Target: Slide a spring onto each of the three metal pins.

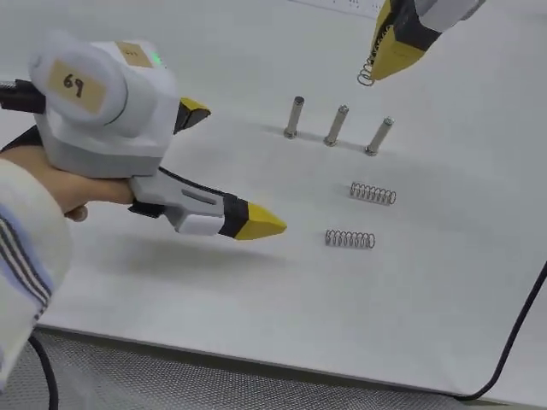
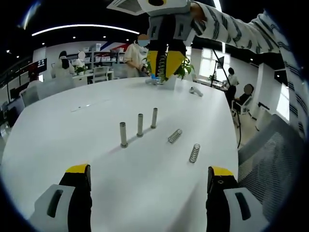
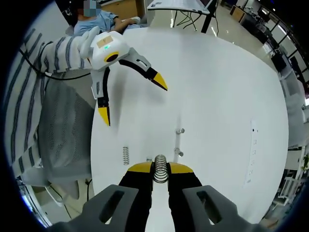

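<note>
Three metal pins stand upright in a row on the white table: left (image 1: 293,117), middle (image 1: 336,125), right (image 1: 379,136); all are bare. Two springs lie flat in front of them, one nearer the pins (image 1: 373,193) and one closer to me (image 1: 349,239). My left gripper (image 1: 231,166) hovers open to the left of the pins with nothing between its jaws. High above the pins, my right gripper (image 3: 160,166) is shut on a third spring (image 1: 369,68), which hangs down from its tips. The left gripper view shows the pins (image 2: 140,124) and both loose springs (image 2: 175,136) ahead.
A black cable (image 1: 513,333) curves over the table's right front corner. The table's front edge (image 1: 256,363) runs along the bottom, with a grey mesh chair (image 3: 63,140) beyond it. People sit at far desks in the background.
</note>
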Demonstrator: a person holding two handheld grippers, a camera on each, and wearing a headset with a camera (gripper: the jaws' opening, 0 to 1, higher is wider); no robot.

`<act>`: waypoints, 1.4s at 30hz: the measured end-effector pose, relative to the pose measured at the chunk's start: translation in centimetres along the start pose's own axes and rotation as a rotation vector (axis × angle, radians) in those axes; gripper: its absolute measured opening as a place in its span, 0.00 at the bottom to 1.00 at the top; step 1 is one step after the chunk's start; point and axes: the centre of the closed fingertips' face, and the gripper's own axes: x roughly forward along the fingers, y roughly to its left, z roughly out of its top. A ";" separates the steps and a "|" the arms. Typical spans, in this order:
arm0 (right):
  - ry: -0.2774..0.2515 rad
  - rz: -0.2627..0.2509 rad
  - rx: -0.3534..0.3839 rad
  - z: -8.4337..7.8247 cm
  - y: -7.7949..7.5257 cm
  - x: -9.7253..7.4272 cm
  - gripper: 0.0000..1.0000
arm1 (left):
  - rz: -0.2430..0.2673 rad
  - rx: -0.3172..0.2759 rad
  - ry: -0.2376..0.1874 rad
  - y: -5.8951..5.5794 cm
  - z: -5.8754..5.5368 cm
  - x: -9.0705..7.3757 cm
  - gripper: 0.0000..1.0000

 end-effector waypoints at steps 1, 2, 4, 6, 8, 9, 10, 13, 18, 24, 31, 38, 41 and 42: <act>0.004 -0.002 -0.001 0.0 -0.4 0.2 0.08 | -0.001 -0.003 0.000 0.0 0.0 0.0 0.98; 0.005 -0.001 0.001 0.1 -0.6 0.3 0.08 | -0.003 -0.006 0.003 0.0 -0.1 0.0 0.98; -0.001 0.013 0.016 0.2 -0.8 0.8 0.08 | -0.007 -0.011 0.006 0.0 -0.1 0.1 0.98; 0.002 0.017 0.020 0.4 -1.0 1.3 0.08 | -0.009 -0.011 0.009 0.0 -0.2 0.1 0.98; 0.008 0.016 0.020 0.5 -1.4 1.7 0.08 | -0.009 -0.011 0.011 0.1 -0.2 0.1 0.98; 0.009 0.015 0.021 0.5 -1.5 1.9 0.08 | -0.008 -0.012 0.010 0.1 -0.2 0.1 0.98; 0.014 0.013 0.021 0.5 -1.8 2.1 0.08 | -0.007 -0.015 0.010 0.1 -0.2 0.1 0.98; 0.034 0.004 0.018 0.3 -2.3 2.6 0.08 | -0.010 -0.016 0.014 0.1 -0.3 0.3 0.98; 0.039 0.010 0.014 0.5 -2.6 3.3 0.08 | -0.007 -0.031 0.016 0.2 -0.5 0.3 0.97; 0.061 -0.014 -0.005 1.1 -3.5 4.5 0.08 | -0.006 -0.049 0.029 0.6 -0.8 0.2 0.96; 0.070 -0.007 -0.025 1.6 -3.7 5.4 0.08 | 0.012 -0.085 0.021 1.1 -0.9 0.0 0.97; 0.069 0.010 -0.023 2.2 -3.7 6.4 0.08 | 0.012 -0.119 0.017 1.2 -1.2 0.1 0.96; 0.073 0.014 -0.027 2.3 -3.7 6.7 0.08 | 0.001 -0.130 0.009 1.1 -1.1 0.0 0.96; 0.079 0.009 -0.035 2.3 -3.7 6.9 0.08 | -0.001 -0.139 -0.003 1.1 -0.9 -0.1 0.97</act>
